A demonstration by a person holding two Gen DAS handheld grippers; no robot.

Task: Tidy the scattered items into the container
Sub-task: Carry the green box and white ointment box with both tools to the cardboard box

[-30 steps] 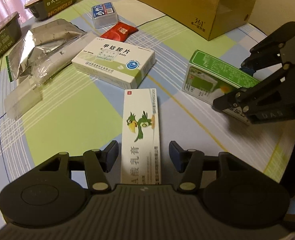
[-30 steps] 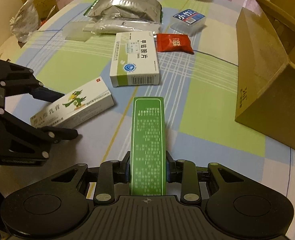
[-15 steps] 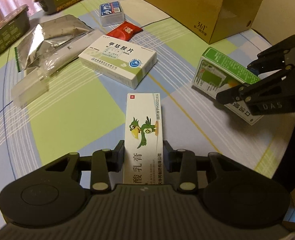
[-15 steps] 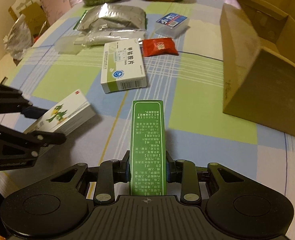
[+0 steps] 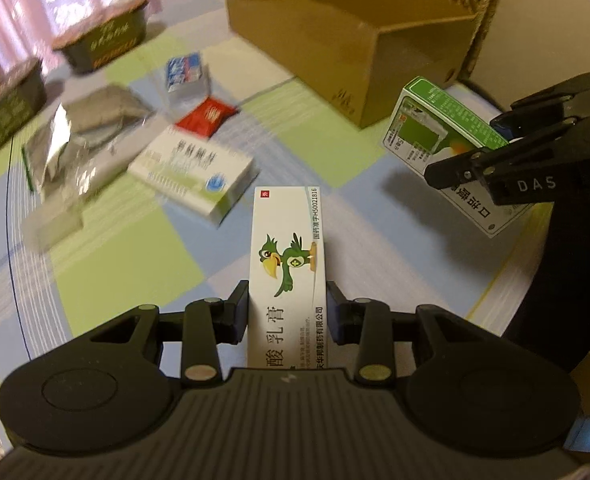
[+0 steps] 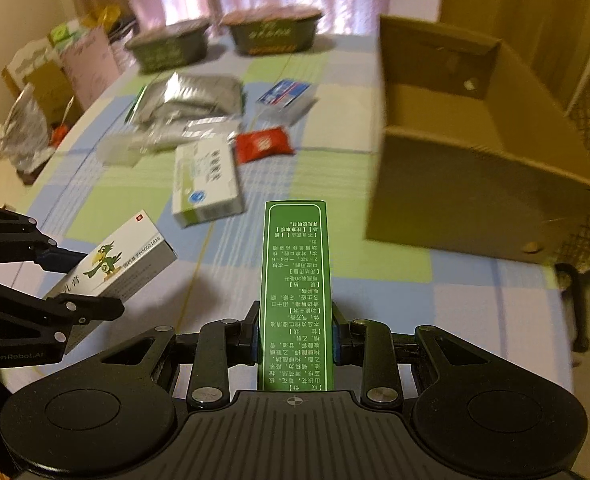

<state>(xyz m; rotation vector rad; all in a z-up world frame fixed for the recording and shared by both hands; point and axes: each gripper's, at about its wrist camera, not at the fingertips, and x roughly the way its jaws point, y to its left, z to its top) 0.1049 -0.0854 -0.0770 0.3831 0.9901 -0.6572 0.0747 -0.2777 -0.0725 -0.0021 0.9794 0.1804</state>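
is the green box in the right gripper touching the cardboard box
Apart. The right wrist view shows tablecloth between the green box and the cardboard box; the right gripper holds it short of the wall.

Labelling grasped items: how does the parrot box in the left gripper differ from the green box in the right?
The long white cardboard box with a green parrot has a white face with a cartoon; the green cardboard box with white print shows solid green text panels. In the left wrist view the green box looks bulkier in section, the parrot box slimmer. Both are medicine-style cartons, each clamped in closed jaws and lifted off the checked tablecloth.
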